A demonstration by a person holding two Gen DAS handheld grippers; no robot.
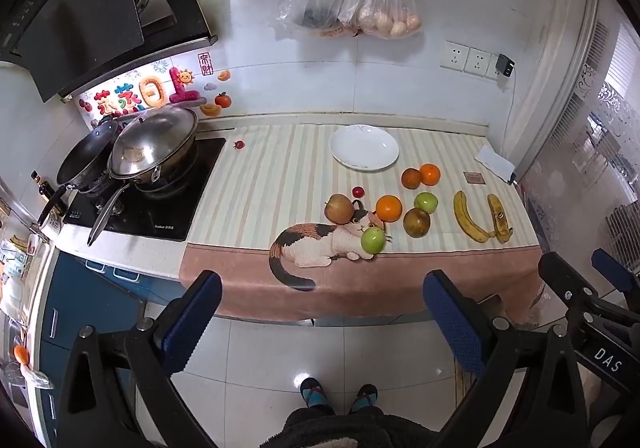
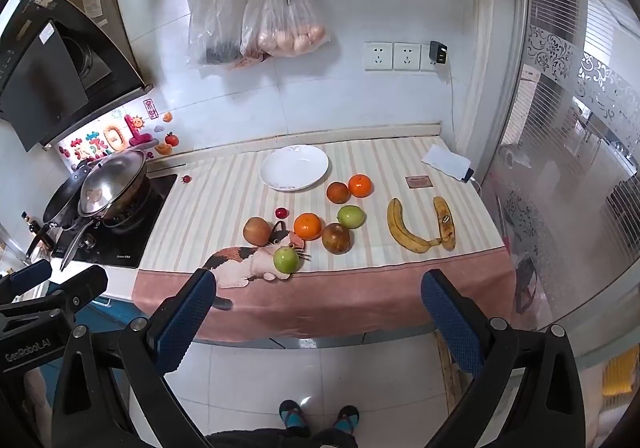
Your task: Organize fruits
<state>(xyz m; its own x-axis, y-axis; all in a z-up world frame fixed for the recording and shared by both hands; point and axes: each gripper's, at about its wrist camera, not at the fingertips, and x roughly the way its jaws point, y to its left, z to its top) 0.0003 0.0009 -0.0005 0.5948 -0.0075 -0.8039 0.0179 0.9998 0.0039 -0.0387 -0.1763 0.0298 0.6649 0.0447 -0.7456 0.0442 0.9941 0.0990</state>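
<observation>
You face a counter with a cloth (image 1: 420, 272) spread over it. The plate (image 1: 364, 148) sits toward the back wall. In front of it and to its right lie two oranges (image 1: 421, 175), touching. Nearer you lies a cluster of apples and one orange (image 1: 389, 208). The bananas (image 1: 482, 218) lie to the right of that cluster. The stove (image 1: 144, 204) stands left of the cloth, with two pans (image 1: 132, 156) on it.

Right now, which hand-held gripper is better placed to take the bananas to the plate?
Probably right: the bananas lie toward the counter's right end, on the right hand-held gripper's side. Both are open and short of the counter.
</observation>
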